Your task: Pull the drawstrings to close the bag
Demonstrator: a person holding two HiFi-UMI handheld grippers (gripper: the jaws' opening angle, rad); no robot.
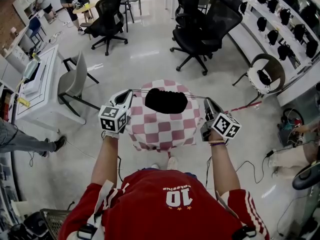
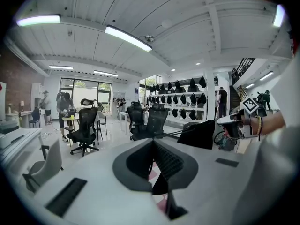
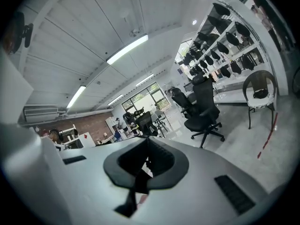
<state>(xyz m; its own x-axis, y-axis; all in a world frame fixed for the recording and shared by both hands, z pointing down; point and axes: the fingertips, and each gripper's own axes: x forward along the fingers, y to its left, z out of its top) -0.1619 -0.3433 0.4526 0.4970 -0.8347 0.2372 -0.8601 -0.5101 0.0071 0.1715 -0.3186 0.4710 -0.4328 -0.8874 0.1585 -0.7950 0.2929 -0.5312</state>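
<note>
A red-and-white checkered drawstring bag (image 1: pixel 162 126) hangs in the air between my two grippers, its gathered black mouth (image 1: pixel 166 100) at the top. A thin black drawstring (image 1: pixel 145 90) runs taut across the mouth from one gripper to the other. My left gripper (image 1: pixel 125 99) is shut on the cord at the bag's left. In the left gripper view the shut jaws (image 2: pixel 153 146) pinch the cord (image 2: pixel 176 133), which leads to the black mouth (image 2: pixel 199 134). My right gripper (image 1: pixel 209 105) is shut on the cord at the bag's right. A black strap (image 3: pixel 136 189) hangs below its shut jaws (image 3: pixel 146 146).
The person stands on a pale floor. Black office chairs (image 1: pixel 202 26) stand ahead, and a grey chair (image 1: pixel 72 81) and a white desk (image 1: pixel 35 84) are to the left. A round chair (image 1: pixel 265 74) and shelves of black items (image 1: pixel 280 19) lie right. Other people (image 1: pixel 20 139) are nearby.
</note>
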